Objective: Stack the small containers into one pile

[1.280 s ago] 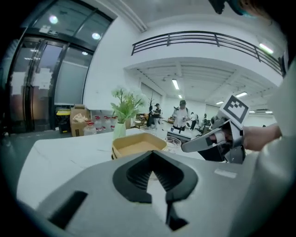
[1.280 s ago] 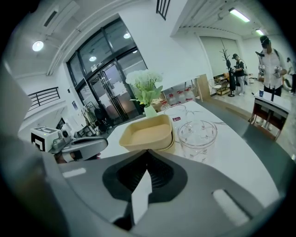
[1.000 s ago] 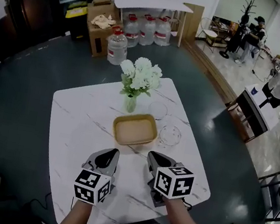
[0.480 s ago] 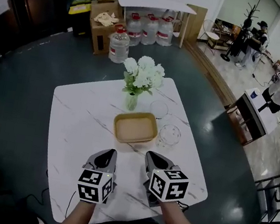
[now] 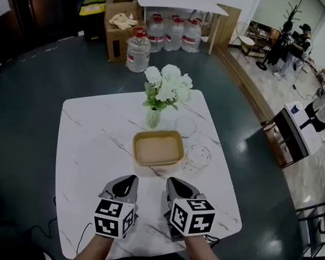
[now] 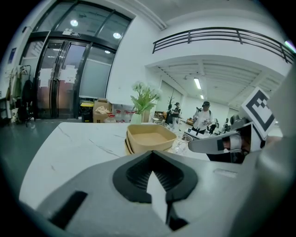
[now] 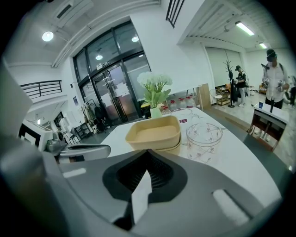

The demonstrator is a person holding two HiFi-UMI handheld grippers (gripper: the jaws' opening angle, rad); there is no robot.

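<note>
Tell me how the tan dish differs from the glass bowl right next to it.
The tan dish is opaque and rectangular with rounded corners; the glass bowl is clear and round. The tan dish looks nested in a second one like it; the glass bowl stands alone. The glass bowl carries small printed marks; the tan dish is plain. Both sit upright and empty on the white table.

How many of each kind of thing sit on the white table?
Stack of tan containers: 1
Clear glass bowls: 2
Vase of white flowers: 1
Total: 4
</note>
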